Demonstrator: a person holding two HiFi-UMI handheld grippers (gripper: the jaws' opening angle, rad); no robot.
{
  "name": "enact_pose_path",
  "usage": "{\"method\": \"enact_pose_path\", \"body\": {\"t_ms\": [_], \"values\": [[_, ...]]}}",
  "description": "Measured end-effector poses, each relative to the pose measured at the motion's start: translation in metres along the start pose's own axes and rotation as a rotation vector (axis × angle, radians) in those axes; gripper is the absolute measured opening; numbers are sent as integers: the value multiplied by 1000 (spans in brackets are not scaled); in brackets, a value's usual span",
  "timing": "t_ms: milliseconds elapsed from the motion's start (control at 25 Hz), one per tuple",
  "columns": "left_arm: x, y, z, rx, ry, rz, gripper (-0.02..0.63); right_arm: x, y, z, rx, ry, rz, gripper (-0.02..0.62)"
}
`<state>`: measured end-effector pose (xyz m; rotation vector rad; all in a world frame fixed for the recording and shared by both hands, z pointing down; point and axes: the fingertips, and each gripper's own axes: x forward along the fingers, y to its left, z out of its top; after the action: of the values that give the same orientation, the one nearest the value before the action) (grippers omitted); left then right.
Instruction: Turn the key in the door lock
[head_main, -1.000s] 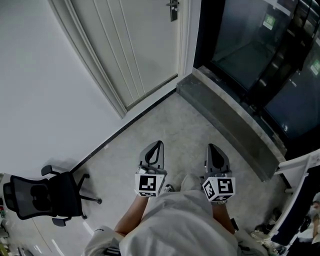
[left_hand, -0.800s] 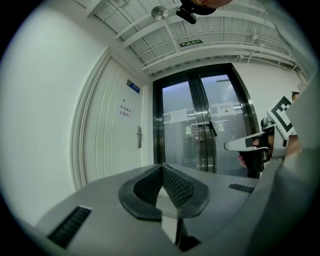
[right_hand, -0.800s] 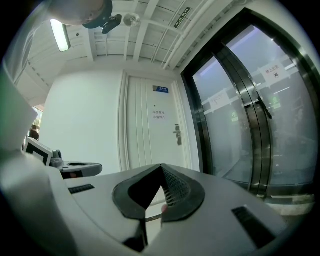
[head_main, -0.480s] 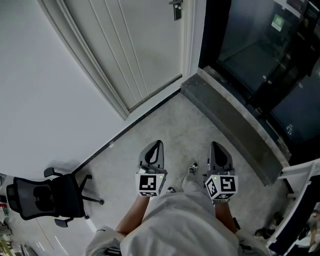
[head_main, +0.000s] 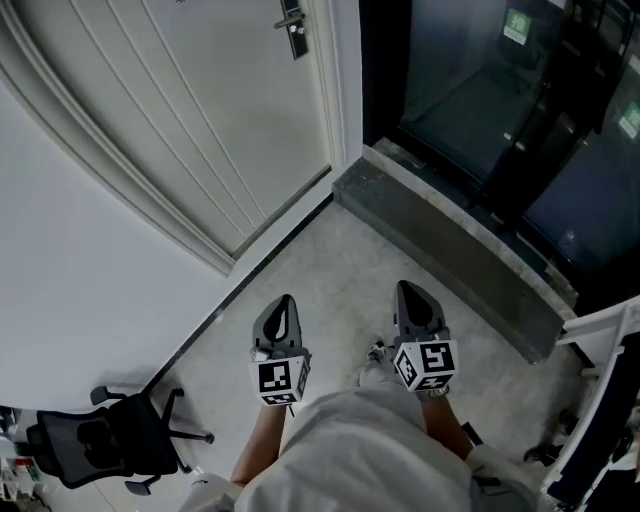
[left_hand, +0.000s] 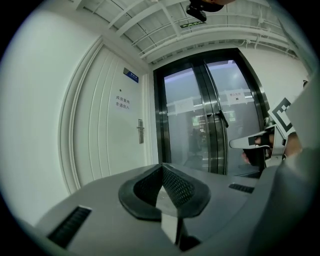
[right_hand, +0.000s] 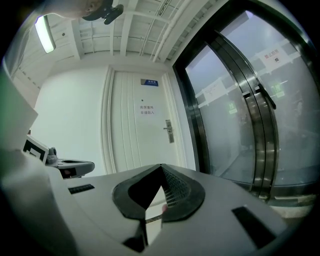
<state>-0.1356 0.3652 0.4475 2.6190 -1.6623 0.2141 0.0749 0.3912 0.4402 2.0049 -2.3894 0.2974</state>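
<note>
OK, left gripper, right gripper side by side — jaws closed, empty, door ahead, lock well apart.

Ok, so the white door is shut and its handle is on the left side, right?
No, the handle is on the right side of the white door, the edge next to the glass doors. The right gripper view shows it. The white door is shut.

Downward head view; others toward door
</note>
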Motion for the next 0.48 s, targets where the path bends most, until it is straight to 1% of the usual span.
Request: {"method": "enact_pose_path", "body": {"t_ms": [80, 200, 480], "values": [[17, -7, 8, 2, -5, 12, 9, 10, -17, 11, 3, -17, 10, -8], [45, -25, 14, -10, 1, 5, 9, 18, -45, 23, 4, -40, 5, -8], [112, -76, 24, 19, -9, -75, 9, 29, -108, 26, 27, -46, -57, -8]]}}
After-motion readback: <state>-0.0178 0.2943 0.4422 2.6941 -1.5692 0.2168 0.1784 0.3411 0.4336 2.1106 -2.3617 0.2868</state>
